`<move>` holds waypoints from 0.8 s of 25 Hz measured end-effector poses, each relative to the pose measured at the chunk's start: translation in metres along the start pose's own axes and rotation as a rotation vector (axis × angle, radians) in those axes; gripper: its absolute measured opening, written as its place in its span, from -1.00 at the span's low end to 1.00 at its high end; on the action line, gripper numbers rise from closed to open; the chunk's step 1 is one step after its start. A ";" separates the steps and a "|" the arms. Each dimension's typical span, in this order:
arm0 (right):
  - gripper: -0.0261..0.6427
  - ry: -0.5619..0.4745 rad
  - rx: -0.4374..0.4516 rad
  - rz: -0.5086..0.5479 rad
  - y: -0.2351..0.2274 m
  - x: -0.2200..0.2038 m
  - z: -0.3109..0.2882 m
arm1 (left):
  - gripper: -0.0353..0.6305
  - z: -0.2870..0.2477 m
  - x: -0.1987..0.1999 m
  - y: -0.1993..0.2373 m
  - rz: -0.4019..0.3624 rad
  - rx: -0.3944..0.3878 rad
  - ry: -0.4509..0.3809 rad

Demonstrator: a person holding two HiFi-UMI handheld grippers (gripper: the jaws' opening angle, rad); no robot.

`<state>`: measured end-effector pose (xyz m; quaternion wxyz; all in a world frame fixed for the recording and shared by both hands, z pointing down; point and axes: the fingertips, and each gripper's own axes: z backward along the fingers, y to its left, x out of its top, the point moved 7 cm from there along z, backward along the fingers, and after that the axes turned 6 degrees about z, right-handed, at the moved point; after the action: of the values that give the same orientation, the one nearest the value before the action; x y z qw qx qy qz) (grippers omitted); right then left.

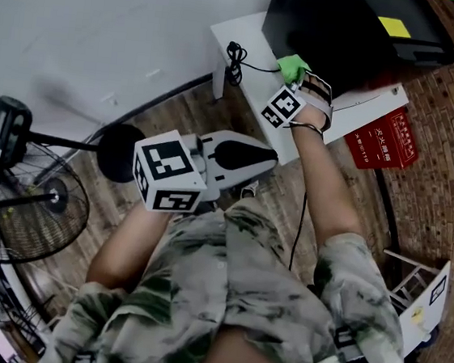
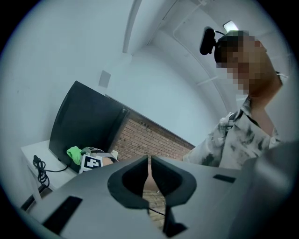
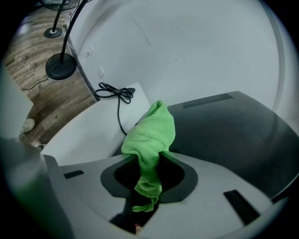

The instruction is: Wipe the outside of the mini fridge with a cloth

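My right gripper (image 3: 148, 161) clamps the green cloth (image 3: 152, 133) against the mini fridge (image 3: 224, 128) at one o'clock; my left gripper (image 2: 149, 173) sits closed, empty.

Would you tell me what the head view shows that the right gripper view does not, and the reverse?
Only the head view shows the red box with white lettering, the left gripper and the person's patterned shirt. Only the right gripper view shows, close up, the right gripper with its jaws shut on the green terry cloth. Both show that cloth, the black mini fridge, the white table and the coiled black cable.
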<state>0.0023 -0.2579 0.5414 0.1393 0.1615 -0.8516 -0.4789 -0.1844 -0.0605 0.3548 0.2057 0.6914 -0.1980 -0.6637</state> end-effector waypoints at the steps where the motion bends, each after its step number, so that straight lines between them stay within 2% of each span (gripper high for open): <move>1: -0.61 0.003 0.014 -0.001 0.006 0.000 -0.003 | -0.81 0.000 -0.001 0.002 0.002 0.005 0.002; 6: -0.61 0.007 0.061 0.011 0.028 0.000 -0.015 | -0.81 0.005 -0.005 0.009 0.016 0.024 0.005; 10: -0.61 -0.022 0.039 -0.005 0.016 0.006 -0.006 | -0.81 0.010 -0.004 0.009 0.016 0.029 -0.005; 14: -0.61 -0.081 -0.030 -0.041 -0.027 0.017 0.024 | -0.81 0.016 -0.004 0.007 0.014 0.032 -0.018; 20: -0.61 -0.159 -0.210 -0.105 -0.127 0.033 0.080 | -0.81 0.026 -0.002 0.008 -0.025 0.052 -0.025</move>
<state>-0.0409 -0.2721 0.3952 0.0622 0.1520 -0.7956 -0.5832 -0.2104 -0.0667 0.3598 0.1769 0.6904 -0.2090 -0.6696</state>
